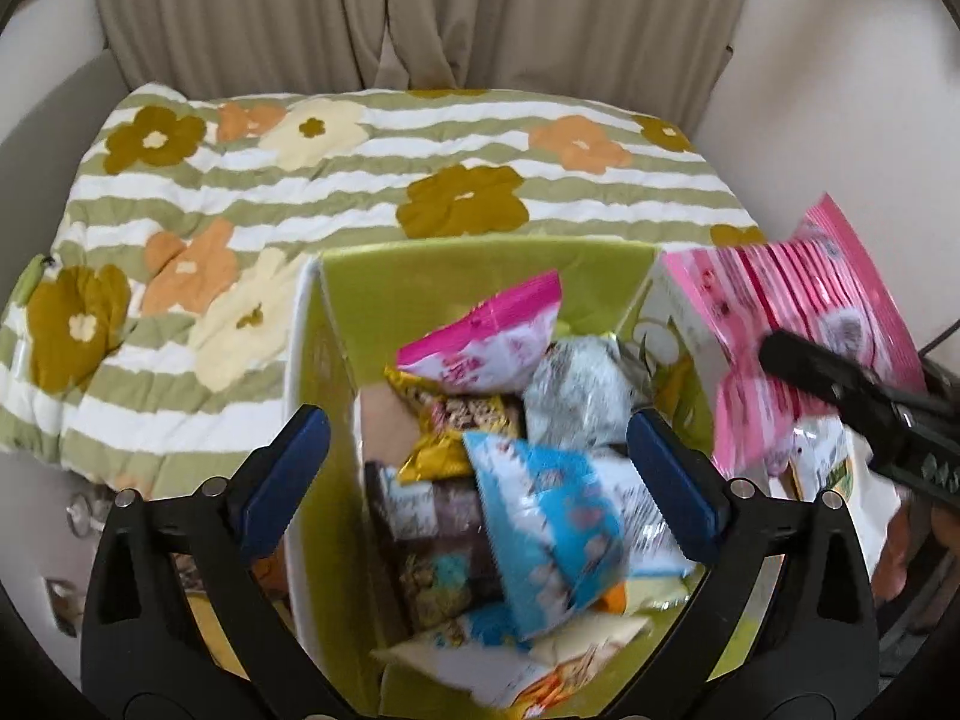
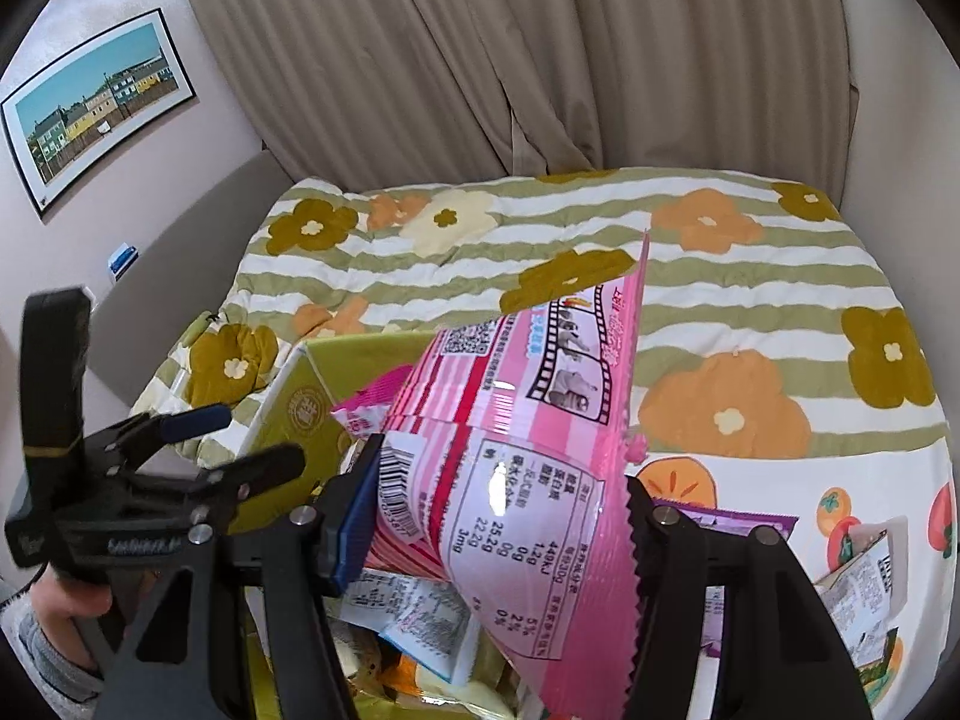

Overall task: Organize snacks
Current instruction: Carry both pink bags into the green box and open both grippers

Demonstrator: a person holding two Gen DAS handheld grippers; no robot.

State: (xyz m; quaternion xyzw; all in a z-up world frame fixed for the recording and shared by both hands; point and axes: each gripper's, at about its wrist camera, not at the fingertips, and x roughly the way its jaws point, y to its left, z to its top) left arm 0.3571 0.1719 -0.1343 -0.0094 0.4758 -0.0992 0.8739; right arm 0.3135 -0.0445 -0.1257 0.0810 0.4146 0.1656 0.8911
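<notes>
A green cardboard box (image 1: 420, 264) holds several snack packets, among them a magenta one (image 1: 486, 348) and a silver one (image 1: 576, 396). My left gripper (image 1: 480, 462) hangs open over the box. A blurred blue-and-white packet (image 1: 552, 528) lies loose between and below its fingers, and neither pad touches it. My right gripper (image 2: 504, 516) is shut on a large pink striped packet (image 2: 528, 444), held over the box's right edge (image 2: 312, 372). The left wrist view shows that pink packet (image 1: 798, 300) at the right. The right wrist view shows the left gripper (image 2: 240, 441) at the left.
The box stands at the foot of a bed with a green-striped floral quilt (image 1: 360, 180); beige curtains (image 2: 540, 60) hang behind it. A purple packet (image 2: 738, 522) and others lie on a persimmon-print cloth (image 2: 840, 480) at the right. A framed picture (image 2: 96, 108) hangs on the left wall.
</notes>
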